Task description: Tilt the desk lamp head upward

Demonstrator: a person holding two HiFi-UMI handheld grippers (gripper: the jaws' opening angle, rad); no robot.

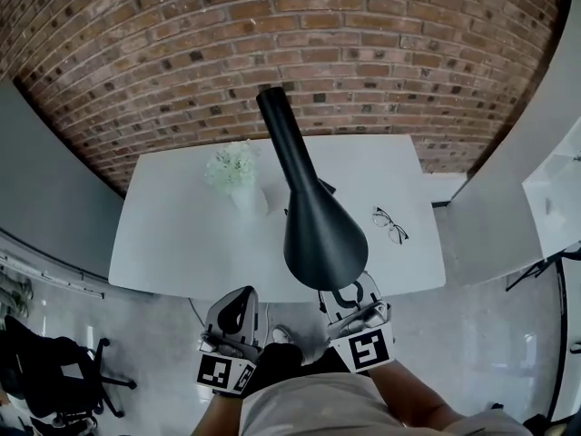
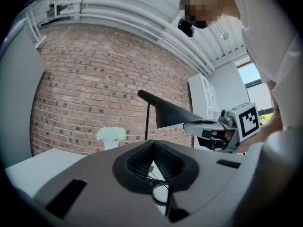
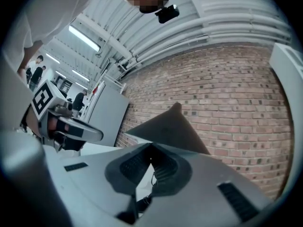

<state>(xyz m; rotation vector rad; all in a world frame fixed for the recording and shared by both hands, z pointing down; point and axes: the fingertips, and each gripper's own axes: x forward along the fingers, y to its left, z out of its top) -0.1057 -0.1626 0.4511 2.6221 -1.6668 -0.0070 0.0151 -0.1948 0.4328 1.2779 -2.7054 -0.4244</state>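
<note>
A black desk lamp stands on the white table; its cone head hangs out over the near edge, and the slim neck rises toward the brick wall. My right gripper is shut and empty, its tips just under the near rim of the head. In the right gripper view the lamp head looms close beyond the shut right gripper. My left gripper is shut on nothing, left of the head and off the table's edge. The left gripper view shows the lamp head ahead of the left gripper.
A white vase of pale flowers stands left of the lamp's base, and a pair of glasses lies on the table at the right. Grey partitions flank the table. An office chair is on the floor at lower left.
</note>
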